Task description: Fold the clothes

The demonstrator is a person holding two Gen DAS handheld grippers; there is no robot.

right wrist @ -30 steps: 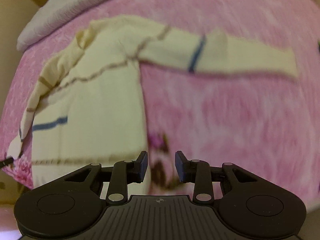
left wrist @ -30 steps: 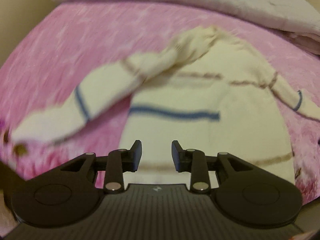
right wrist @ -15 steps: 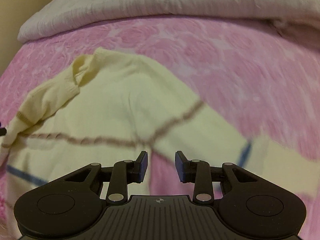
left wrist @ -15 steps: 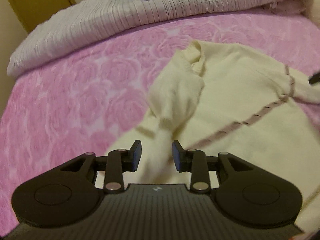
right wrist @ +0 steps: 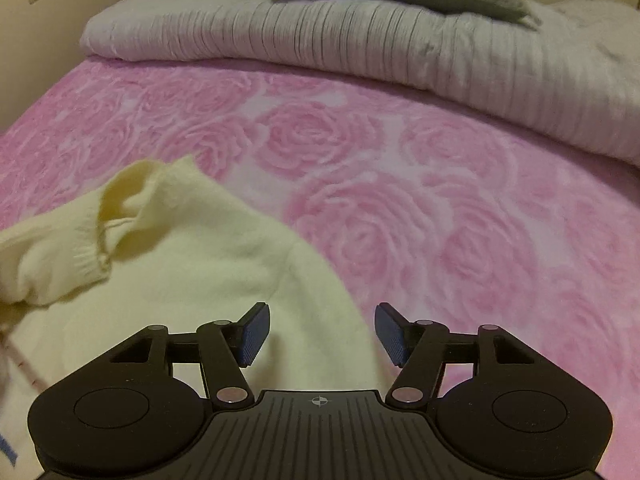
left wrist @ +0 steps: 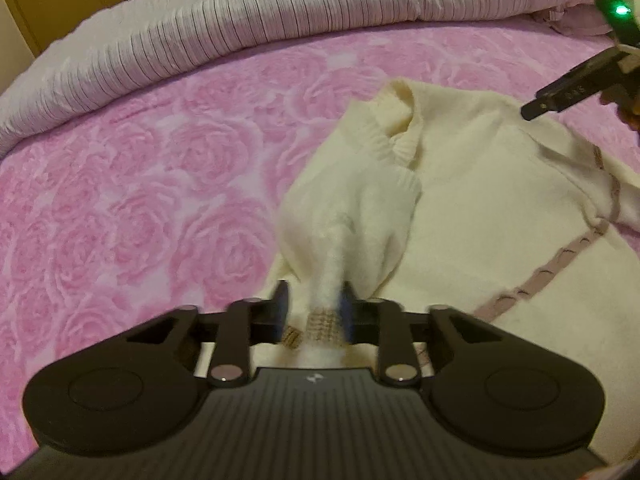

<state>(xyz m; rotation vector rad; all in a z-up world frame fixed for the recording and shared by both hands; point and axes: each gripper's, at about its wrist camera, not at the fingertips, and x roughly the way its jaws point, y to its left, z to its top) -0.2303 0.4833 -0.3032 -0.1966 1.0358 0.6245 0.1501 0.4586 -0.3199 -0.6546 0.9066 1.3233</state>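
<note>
The cream knitted sweater (left wrist: 472, 216) lies flat on the pink rose-patterned bed (left wrist: 160, 184). Left gripper (left wrist: 312, 312) has just closed, clamped on its bunched sleeve. Right gripper (right wrist: 320, 334) has just opened, nothing held, hovering over the sweater's right shoulder edge, nearer that side.

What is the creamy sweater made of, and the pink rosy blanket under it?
Sweater: looks like soft knitted wool or acrylic, matte and fuzzy, with a ribbed neckline. Pink blanket: probably plush fleece, with roses pressed into a velvety pile. The exact fibres can't be told.
</note>
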